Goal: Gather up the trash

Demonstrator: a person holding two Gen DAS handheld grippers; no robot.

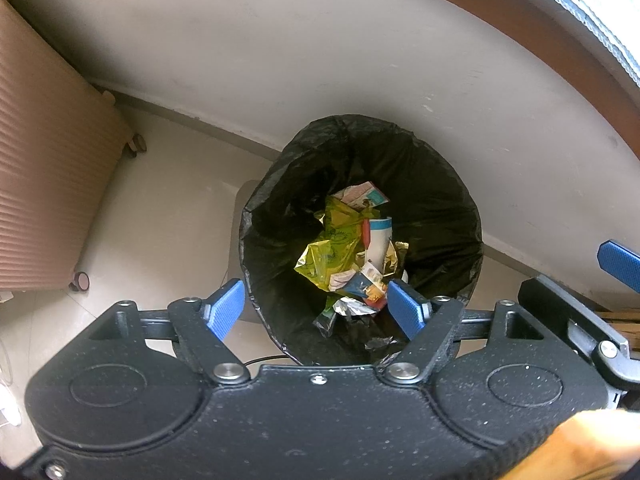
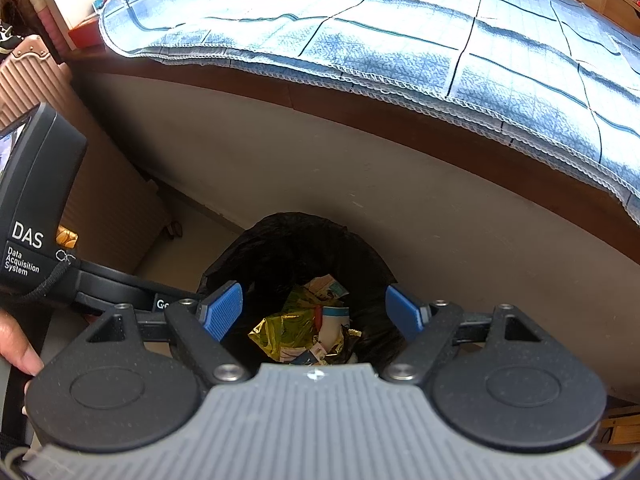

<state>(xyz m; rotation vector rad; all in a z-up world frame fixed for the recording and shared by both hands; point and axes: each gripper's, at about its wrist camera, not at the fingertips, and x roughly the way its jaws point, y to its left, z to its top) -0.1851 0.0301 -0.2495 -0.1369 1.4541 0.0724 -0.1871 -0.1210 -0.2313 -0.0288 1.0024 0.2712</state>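
Downward-pointing, the left gripper (image 1: pixel 316 308) hangs directly above a bin lined with a black bag (image 1: pixel 432 204), its blue pads (image 1: pixel 226 308) spread wide apart with nothing clamped between them. Seen through the gap, the trash (image 1: pixel 352 252) lies at the bottom of the bag: a crumpled yellow-green foil wrapper, a white paper cup with a red strip, and printed packets in a loose heap. The bin stands on a pale floor against the side of a bed base, with a ribbed pink suitcase (image 1: pixel 48 184) on wheels off to the left. One blue pad of the other tool pokes in at the right edge.

From the right wrist view, the right gripper (image 2: pixel 314 312) tilts down toward the same bin from slightly further back, its pads equally wide apart and empty. The trash (image 2: pixel 308 328) shows between them inside the black bag (image 2: pixel 288 248). Above runs a bed covered by a blue checked quilt (image 2: pixel 400 40). At left, the left tool's black body is visible, with a fingertip (image 2: pixel 24 356) of the person beside it.
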